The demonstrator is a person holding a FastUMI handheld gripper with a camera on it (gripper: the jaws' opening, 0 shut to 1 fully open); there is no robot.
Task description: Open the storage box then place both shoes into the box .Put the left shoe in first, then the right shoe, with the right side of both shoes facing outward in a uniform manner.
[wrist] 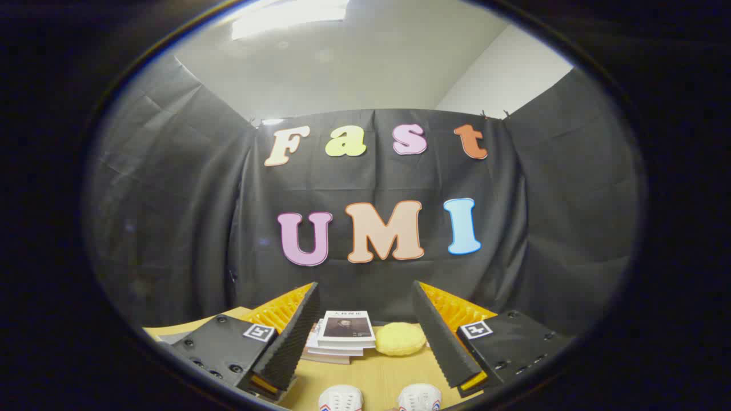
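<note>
Shoes (380, 398) lie below the wide-apart hand-held gripper (365, 311) fingers

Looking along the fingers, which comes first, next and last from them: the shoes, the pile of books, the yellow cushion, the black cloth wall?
The gripper is open, fingers holding nothing.
1. Shoes, a pair side by side on the table, between the fingers, nearest.
2. Pile of books and yellow cushion, beyond the shoes, side by side; too close to rank.
3. Black cloth wall, behind everything, farthest.
</note>
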